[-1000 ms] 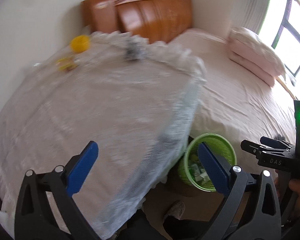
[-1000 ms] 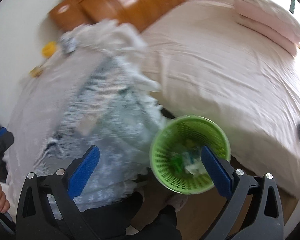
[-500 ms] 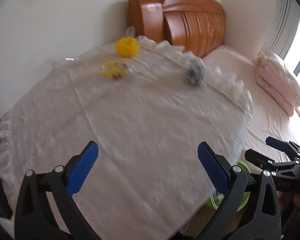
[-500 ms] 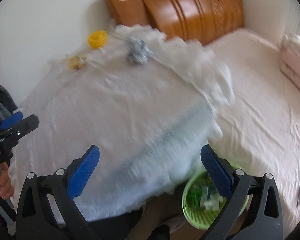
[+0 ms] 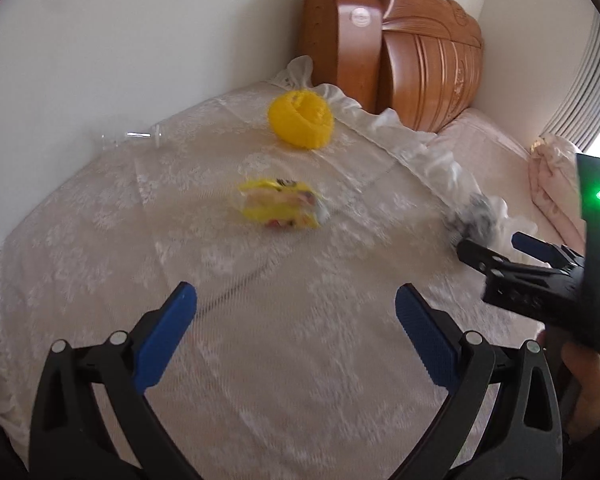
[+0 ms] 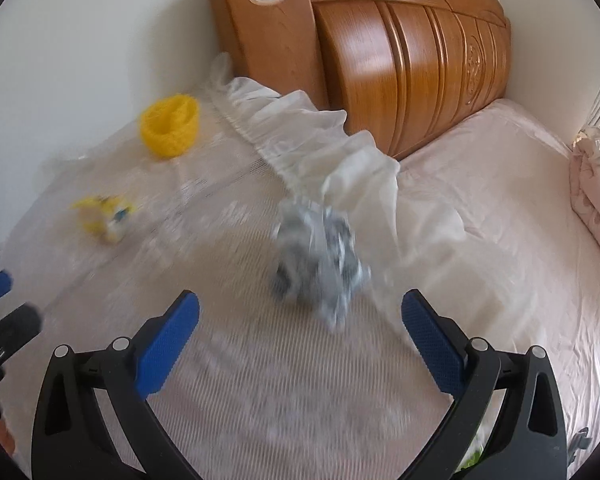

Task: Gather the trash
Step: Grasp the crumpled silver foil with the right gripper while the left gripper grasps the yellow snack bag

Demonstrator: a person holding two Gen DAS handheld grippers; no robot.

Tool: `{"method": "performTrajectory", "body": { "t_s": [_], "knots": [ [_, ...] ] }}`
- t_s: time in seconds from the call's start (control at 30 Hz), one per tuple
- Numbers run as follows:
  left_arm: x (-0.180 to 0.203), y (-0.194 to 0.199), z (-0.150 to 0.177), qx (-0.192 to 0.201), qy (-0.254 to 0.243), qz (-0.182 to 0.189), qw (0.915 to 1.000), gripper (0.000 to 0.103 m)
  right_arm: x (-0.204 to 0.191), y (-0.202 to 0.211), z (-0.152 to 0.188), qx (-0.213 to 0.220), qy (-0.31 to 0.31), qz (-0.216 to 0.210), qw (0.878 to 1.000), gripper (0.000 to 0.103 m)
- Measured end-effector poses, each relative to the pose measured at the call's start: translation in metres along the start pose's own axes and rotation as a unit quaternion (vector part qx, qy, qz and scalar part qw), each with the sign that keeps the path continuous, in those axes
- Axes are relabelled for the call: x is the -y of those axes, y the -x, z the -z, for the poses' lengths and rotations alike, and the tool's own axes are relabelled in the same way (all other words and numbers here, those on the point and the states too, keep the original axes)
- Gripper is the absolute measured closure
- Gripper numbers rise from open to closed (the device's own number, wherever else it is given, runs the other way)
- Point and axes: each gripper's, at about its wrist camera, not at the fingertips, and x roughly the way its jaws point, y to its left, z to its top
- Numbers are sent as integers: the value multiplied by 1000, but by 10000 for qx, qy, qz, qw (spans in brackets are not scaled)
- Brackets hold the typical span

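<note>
Two pairs of black tongs with blue ridged pads are hovering over a tabletop (image 5: 300, 380) covered in cream lace cloth with a ruffled edge. The left tongs (image 5: 296, 312) are standing spread wide with nothing between them, and the right tongs (image 6: 300, 320) are likewise spread and holding nothing. Taking the yellow woven basket (image 5: 302, 126) near the wall as the landmark, a yellow snack wrapper (image 5: 280, 208) is lying just in front of it, nearer the tongs, and a crumpled grey wrapper (image 6: 320, 256) is sitting well to the right of it, close to the ruffled tabletop edge beside the bed (image 6: 500, 220). Both scraps are probably very light, thin and crinkly, collapsing under any squeeze and likely sliding on the lace, so pinching across a raised fold should be working best. The grey ball is looking bulkier and easier to straddle; the yellow wrapper is lying flatter. Motion blur is hiding finer detail. A carved wooden headboard (image 6: 400, 60) is rising behind the basket.
</note>
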Motion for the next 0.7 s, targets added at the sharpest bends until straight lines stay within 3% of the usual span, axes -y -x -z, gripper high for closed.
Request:
{"method": "performTrajectory", "body": {
  "t_s": [0.07, 0.13, 0.2, 0.23, 0.4, 0.7],
  "knots": [
    [-5, -10, -9, 8, 62, -2, 10000, 8, -2, -10, -5, -25, 59, 117, 9999, 3],
    [-8, -20, -15, -12, 138, 4, 9999, 8, -3, -20, -9, -107, 122, 183, 9997, 14],
    [-11, -32, -22, -110, 238, 48, 9996, 8, -1, -25, -8, -229, 96, 92, 9996, 38],
    [-11, -38, -25, -159, 280, 83, 9994, 8, 0, -28, -7, -281, 68, 41, 9996, 44],
    [-6, -63, -39, -236, 272, -34, 9993, 8, -1, -20, -2, -207, 228, 48, 9995, 47],
    [4, -104, -54, -289, -70, -356, 9989, 8, 11, 25, 20, -33, -96, -305, 9995, 47]
  ]
}}
